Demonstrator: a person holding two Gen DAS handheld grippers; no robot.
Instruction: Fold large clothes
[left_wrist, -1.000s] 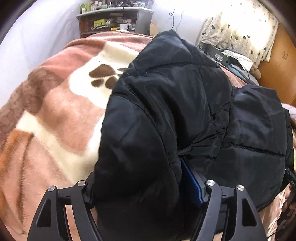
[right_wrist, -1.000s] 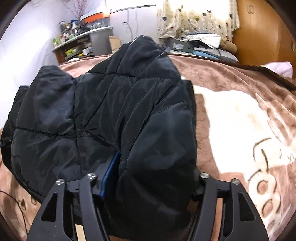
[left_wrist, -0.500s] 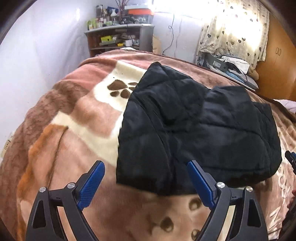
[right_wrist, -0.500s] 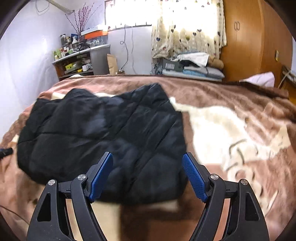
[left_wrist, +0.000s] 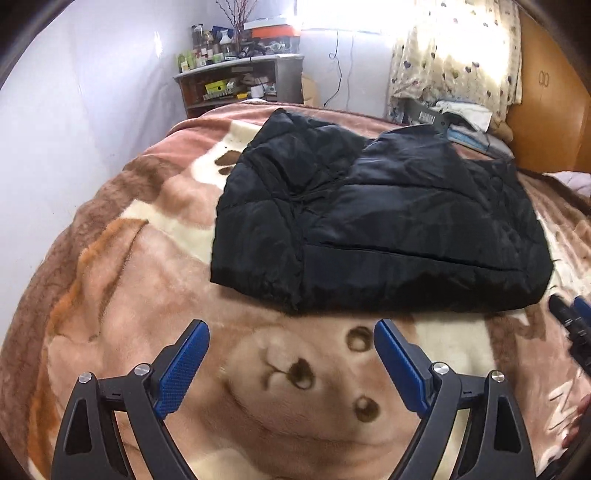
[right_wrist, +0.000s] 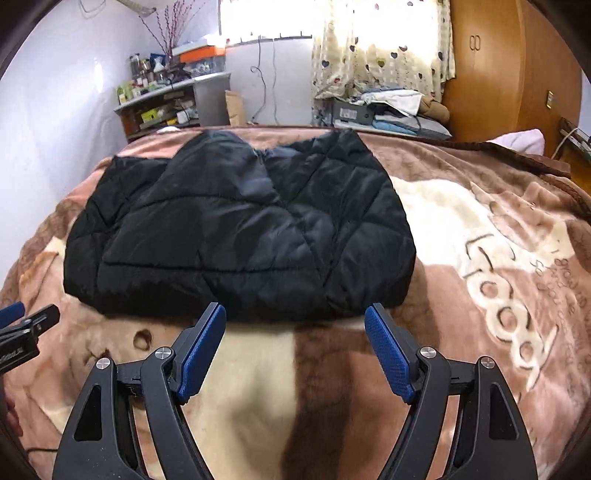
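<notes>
Both hand-held grippers have let go of the black jacket (left_wrist: 376, 221) and pulled back; left hand-held gripper (left_wrist: 291, 363) and right hand-held gripper (right_wrist: 295, 350) stand spread, empty. The jacket lies folded on the bed (right_wrist: 480, 258). It looks puffy, soft, slippery; grip its near hem.

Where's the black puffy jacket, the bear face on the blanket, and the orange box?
black puffy jacket (left_wrist: 406, 229), left wrist view, middle of its quilted top layer.
bear face (left_wrist: 299, 373), left wrist view, on its nose.
orange box (right_wrist: 201, 55), right wrist view, on its orange front.

Bed blanket (left_wrist: 110, 288) (bear-patterned) carries a folded black jacket (left_wrist: 388, 221).
</notes>
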